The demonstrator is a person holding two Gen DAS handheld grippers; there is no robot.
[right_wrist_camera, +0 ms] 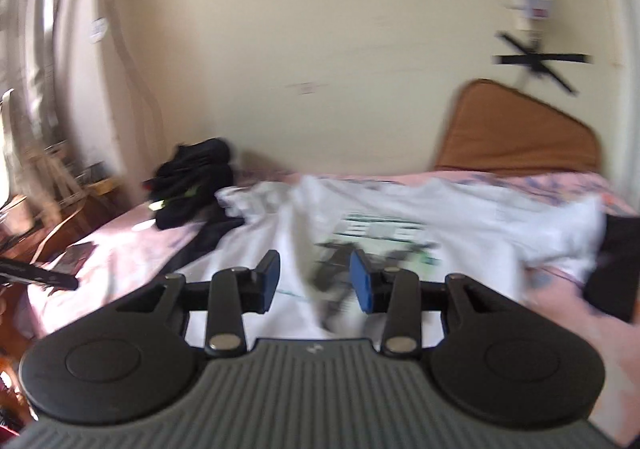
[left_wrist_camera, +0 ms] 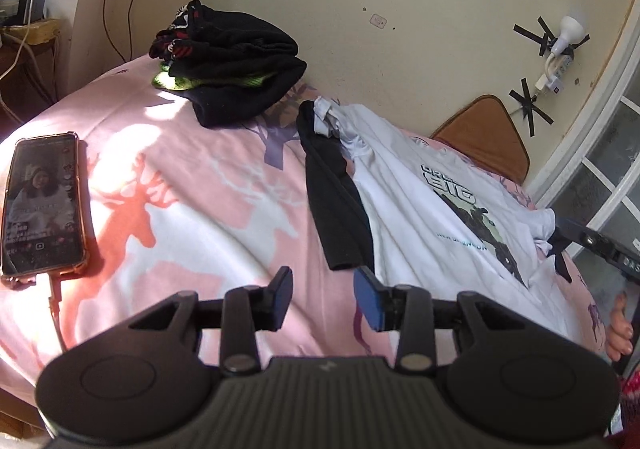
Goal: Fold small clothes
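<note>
A white T-shirt [left_wrist_camera: 432, 209] with a dark printed picture and black sleeves lies spread and rumpled on the pink deer-print bed cover [left_wrist_camera: 192, 209]. One black sleeve [left_wrist_camera: 336, 205] stretches along the shirt's left side. My left gripper [left_wrist_camera: 324, 281] hovers just short of that sleeve's near end, open, with nothing between its blue pads. In the blurred right wrist view my right gripper [right_wrist_camera: 314, 265] stands open over the T-shirt [right_wrist_camera: 460, 221], close to its print. Its pads press on nothing. Part of the right gripper [left_wrist_camera: 600, 245] shows at the shirt's far right edge.
A pile of folded dark clothes [left_wrist_camera: 232, 61] sits at the back by the wall. A phone [left_wrist_camera: 42, 205] on a charging cable lies at the left of the bed. A brown cushion [left_wrist_camera: 484, 133] leans at the back right. A person's hand [left_wrist_camera: 618, 333] is at the right edge.
</note>
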